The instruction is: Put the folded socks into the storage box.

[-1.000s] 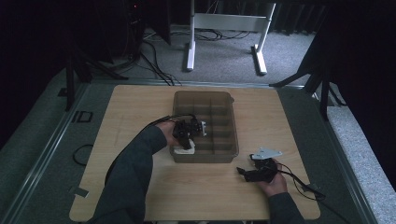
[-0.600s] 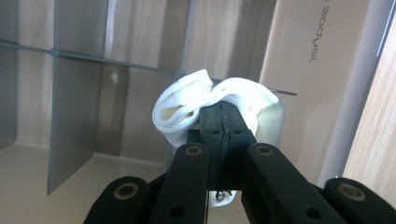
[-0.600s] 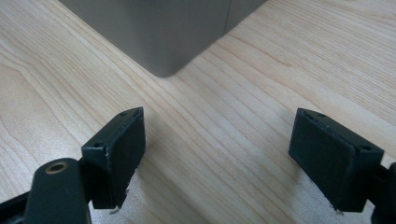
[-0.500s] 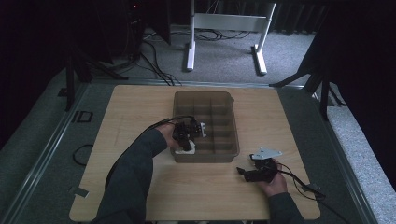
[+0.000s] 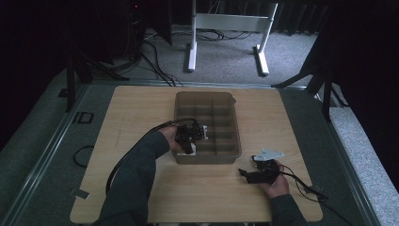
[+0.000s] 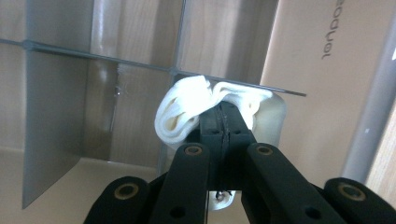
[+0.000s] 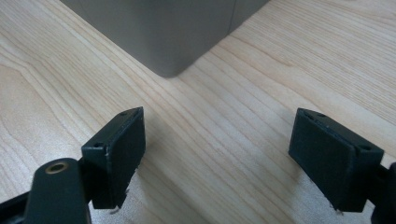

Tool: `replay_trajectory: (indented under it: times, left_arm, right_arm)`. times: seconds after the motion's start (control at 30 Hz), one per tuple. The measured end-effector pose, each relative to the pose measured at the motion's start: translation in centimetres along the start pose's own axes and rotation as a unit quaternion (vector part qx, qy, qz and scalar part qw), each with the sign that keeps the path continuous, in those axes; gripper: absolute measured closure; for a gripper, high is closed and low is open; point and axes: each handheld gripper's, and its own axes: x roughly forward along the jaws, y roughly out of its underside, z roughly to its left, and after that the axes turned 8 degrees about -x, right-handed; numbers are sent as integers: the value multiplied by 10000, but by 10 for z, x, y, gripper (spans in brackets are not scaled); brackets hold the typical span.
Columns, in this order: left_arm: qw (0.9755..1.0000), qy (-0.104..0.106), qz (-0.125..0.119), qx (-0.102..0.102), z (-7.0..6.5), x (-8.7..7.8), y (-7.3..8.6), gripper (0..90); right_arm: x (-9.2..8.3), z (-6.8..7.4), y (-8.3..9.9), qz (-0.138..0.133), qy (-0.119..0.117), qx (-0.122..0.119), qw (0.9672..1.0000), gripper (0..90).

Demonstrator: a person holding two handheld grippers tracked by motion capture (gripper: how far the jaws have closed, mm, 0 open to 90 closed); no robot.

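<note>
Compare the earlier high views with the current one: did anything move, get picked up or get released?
Nothing visibly changed. The left gripper is still shut on the white folded piece over the near-left corner of the divided tray, and the right gripper still rests open on the wooden table near the tray's near-right corner.

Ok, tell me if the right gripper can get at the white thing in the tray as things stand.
Probably not: the left gripper is shut on the white thing inside the tray, while the right gripper rests open outside its wall.
</note>
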Motion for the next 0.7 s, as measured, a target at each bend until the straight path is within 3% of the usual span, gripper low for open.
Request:
replay_trajectory:
  times: [0.27,0.7]
  left_arm:
    - [9997,4,250,-53,-1,12,-6,900]
    - [9992,-24,375,-97,-1,18,-9,900]
  right_arm:
    - [0,0,0,1,-1,-1,10000,183]
    - [0,0,0,2,0,1,10000,183]
